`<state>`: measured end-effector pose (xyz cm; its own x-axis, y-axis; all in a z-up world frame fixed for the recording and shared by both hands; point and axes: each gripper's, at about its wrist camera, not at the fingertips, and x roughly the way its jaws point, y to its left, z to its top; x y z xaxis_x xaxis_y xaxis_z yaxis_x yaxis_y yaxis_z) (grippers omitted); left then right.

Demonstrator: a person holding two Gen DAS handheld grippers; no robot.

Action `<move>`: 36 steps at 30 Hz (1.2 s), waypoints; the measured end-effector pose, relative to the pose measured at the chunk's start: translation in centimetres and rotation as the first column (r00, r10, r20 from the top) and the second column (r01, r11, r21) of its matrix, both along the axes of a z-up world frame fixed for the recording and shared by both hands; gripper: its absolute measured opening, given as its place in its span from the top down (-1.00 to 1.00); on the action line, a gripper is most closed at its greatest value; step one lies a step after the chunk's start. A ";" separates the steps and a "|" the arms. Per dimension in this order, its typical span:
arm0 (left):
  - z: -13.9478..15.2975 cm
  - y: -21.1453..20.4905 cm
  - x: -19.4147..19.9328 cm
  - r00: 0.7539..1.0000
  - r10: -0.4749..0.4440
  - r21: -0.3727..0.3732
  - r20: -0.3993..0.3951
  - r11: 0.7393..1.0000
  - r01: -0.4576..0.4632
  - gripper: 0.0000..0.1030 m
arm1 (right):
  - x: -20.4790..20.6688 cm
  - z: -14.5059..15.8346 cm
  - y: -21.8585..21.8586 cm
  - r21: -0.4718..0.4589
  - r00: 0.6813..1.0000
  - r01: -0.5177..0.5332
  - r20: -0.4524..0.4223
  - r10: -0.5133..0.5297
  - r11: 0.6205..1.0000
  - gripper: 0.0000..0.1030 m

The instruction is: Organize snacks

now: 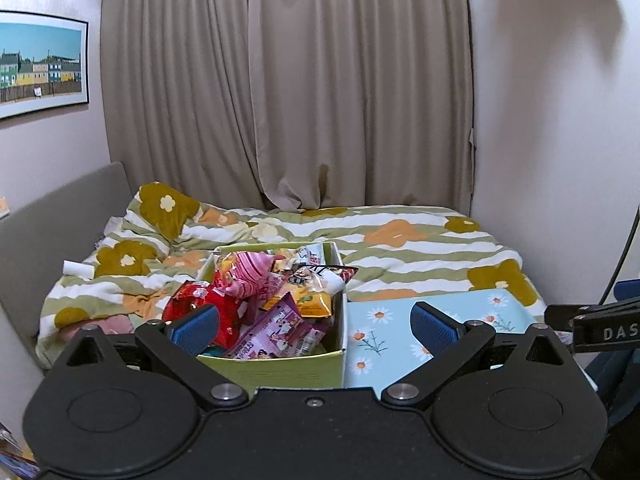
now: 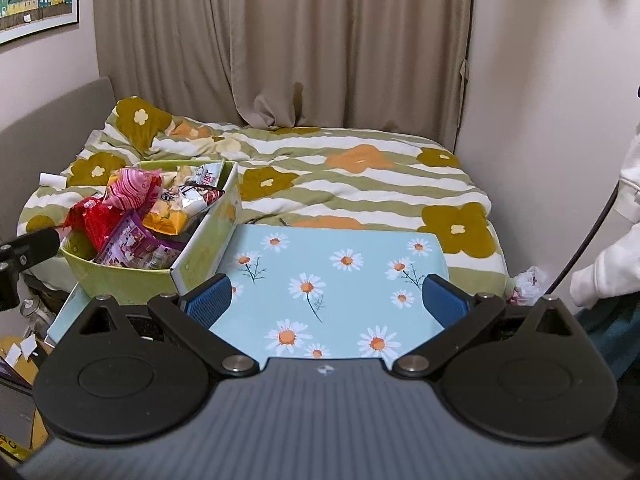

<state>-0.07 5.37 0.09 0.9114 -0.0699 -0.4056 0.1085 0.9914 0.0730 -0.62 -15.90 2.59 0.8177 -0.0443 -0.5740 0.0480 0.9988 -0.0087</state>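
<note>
Both the left gripper (image 1: 315, 326) and right gripper (image 2: 326, 300) hang spread and empty over the daisy-print tray (image 2: 340, 280), where the green box (image 1: 280, 368) hides most heaped snack packets (image 1: 276, 300).

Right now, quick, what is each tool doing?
Left tool: open, holding nothing, in front of the green cardboard snack box.
Right tool: open, holding nothing.

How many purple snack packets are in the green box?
1 that shows: the purple packet lies at the near end of the green box, below the red bag and beside the orange packet. More may be buried under the pile.
</note>
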 end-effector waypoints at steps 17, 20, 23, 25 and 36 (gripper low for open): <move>-0.5 -0.4 0.2 0.999 -0.023 0.014 -0.028 1.000 0.023 -1.00 | 0.4 -0.4 -0.6 0.023 0.999 0.031 -0.019 -0.030 0.999 -1.00; -0.6 -0.4 0.2 0.999 -0.023 0.013 -0.028 1.000 0.023 -1.00 | 0.4 -0.4 -0.6 0.024 0.999 0.030 -0.019 -0.030 0.999 -1.00; -0.6 -0.4 0.2 0.999 -0.023 0.013 -0.029 1.000 0.024 -1.00 | 0.4 -0.4 -0.7 0.024 0.999 0.032 -0.020 -0.031 0.999 -1.00; -0.7 -0.4 0.3 0.999 -0.022 0.009 -0.033 1.000 0.022 -1.00 | 0.5 -0.5 -0.7 0.022 0.999 0.033 -0.023 -0.033 0.999 -1.00; -1.0 -0.3 0.6 0.999 -0.021 0.001 -0.048 1.000 0.021 -1.00 | 0.8 -0.7 -0.7 0.019 0.999 0.034 -0.032 -0.034 0.999 -1.00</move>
